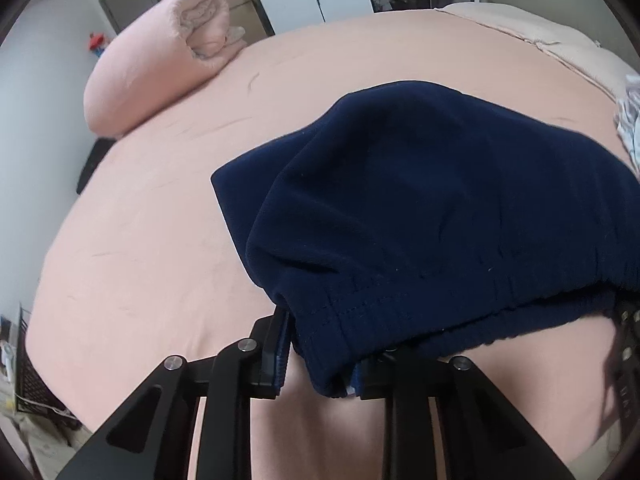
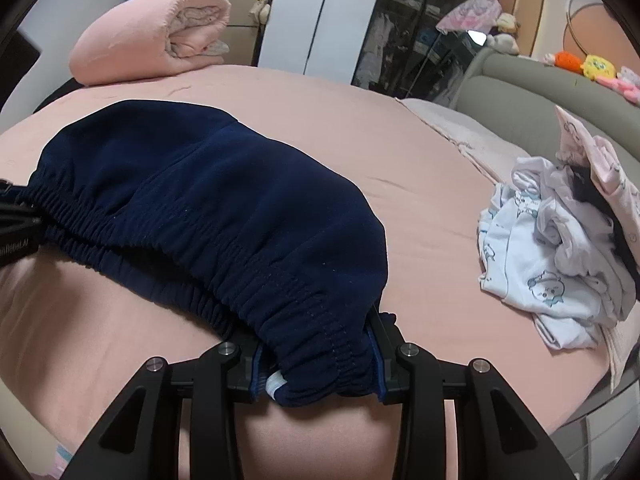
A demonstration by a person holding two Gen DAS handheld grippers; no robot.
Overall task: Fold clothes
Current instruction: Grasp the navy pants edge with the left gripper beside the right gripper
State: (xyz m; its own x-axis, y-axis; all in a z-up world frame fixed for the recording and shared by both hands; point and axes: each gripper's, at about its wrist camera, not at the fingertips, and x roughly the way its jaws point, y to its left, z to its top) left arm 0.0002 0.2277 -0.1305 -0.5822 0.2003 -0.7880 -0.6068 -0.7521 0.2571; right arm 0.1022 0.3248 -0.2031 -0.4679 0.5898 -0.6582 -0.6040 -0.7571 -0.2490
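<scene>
Dark navy fleece trousers (image 1: 420,200) with an elastic waistband lie bunched on the pink bed sheet (image 1: 160,240). My left gripper (image 1: 326,364) is shut on one end of the waistband, and the cloth hides its right finger. In the right wrist view the same trousers (image 2: 200,200) stretch to the left, and my right gripper (image 2: 318,368) is shut on the gathered waistband at its other end. The waistband hangs slightly above the sheet between the two grippers. Each gripper shows at the edge of the other's view: the right gripper (image 1: 624,340) and the left gripper (image 2: 16,220).
A rolled pink blanket (image 2: 152,32) lies at the far left of the bed. A heap of pale printed clothes (image 2: 560,248) sits on the right side near the grey headboard (image 2: 520,108). Plush toys line the headboard top. A dark glass cabinet (image 2: 420,28) stands behind the bed.
</scene>
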